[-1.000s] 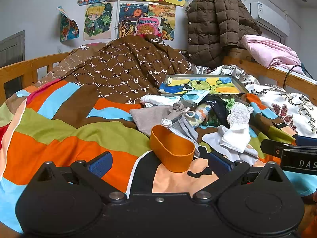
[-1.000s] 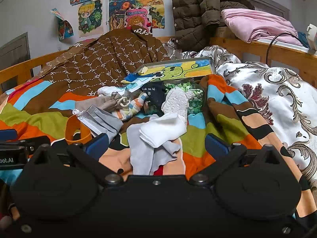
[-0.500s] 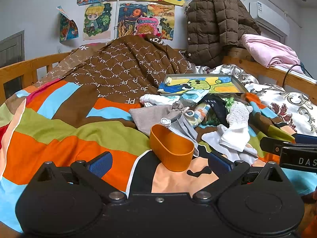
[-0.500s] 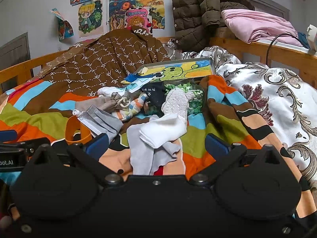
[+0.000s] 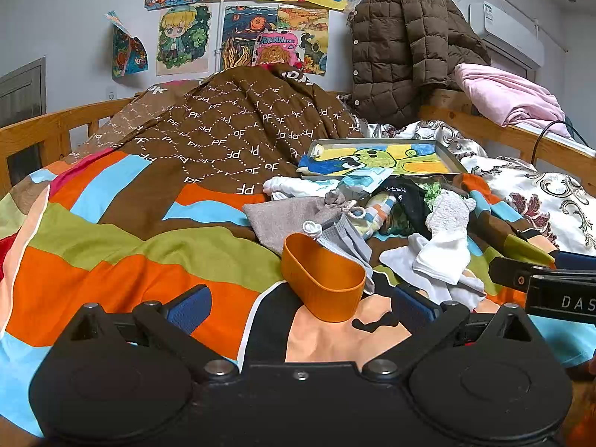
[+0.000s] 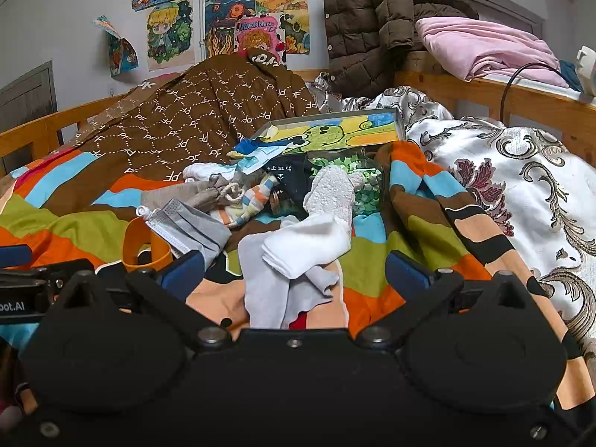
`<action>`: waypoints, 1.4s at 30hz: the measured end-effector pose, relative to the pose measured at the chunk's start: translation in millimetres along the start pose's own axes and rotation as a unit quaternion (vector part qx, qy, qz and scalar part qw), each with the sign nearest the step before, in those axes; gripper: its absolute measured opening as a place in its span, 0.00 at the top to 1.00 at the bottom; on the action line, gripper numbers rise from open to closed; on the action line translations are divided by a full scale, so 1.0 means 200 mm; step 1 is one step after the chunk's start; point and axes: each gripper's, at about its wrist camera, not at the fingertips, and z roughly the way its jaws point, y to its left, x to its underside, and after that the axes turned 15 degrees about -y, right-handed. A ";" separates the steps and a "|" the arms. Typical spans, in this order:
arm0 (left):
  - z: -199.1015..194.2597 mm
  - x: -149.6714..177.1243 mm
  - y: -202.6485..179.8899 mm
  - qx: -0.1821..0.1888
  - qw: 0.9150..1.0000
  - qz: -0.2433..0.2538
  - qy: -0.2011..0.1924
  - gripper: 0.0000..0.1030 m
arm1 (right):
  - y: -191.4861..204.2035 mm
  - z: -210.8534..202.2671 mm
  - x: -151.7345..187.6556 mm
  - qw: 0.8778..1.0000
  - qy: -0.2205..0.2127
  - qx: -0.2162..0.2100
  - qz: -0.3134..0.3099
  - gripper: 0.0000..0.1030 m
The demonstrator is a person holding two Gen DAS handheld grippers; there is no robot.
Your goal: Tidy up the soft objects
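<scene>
A heap of small soft things lies on the striped bedspread (image 5: 111, 260). An orange cup (image 5: 322, 279) stands at the near edge, a grey face mask (image 5: 344, 238) draped on its rim. Behind it lie a grey drawstring pouch (image 5: 287, 216), a striped sock (image 6: 253, 201), a dark sock (image 6: 287, 178) and a textured white sock (image 6: 331, 193). A folded white sock (image 6: 305, 246) rests on a pale grey cloth (image 6: 268, 290). My left gripper (image 5: 301, 307) is open just before the cup. My right gripper (image 6: 294, 272) is open, its fingers either side of the grey cloth.
A tray with a cartoon picture (image 5: 380, 158) sits behind the heap. A brown patterned quilt (image 5: 231, 130) rises at the back, a floral white quilt (image 6: 521, 186) to the right. Wooden bed rails (image 5: 56, 130) frame the bed; a brown jacket (image 5: 402, 48) and pink blanket (image 6: 484, 44) hang behind.
</scene>
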 end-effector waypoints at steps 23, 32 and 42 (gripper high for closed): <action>0.00 0.01 0.00 -0.001 1.000 -0.002 0.001 0.01 | 0.00 0.00 0.00 1.000 0.001 0.000 0.000 0.00; 0.00 0.01 0.00 -0.001 1.000 -0.001 0.001 0.01 | 0.00 0.00 0.00 1.000 0.001 0.001 0.001 0.00; 0.01 0.01 0.02 0.000 1.000 0.006 -0.001 0.01 | -0.01 0.01 0.00 1.000 0.000 0.002 0.001 0.00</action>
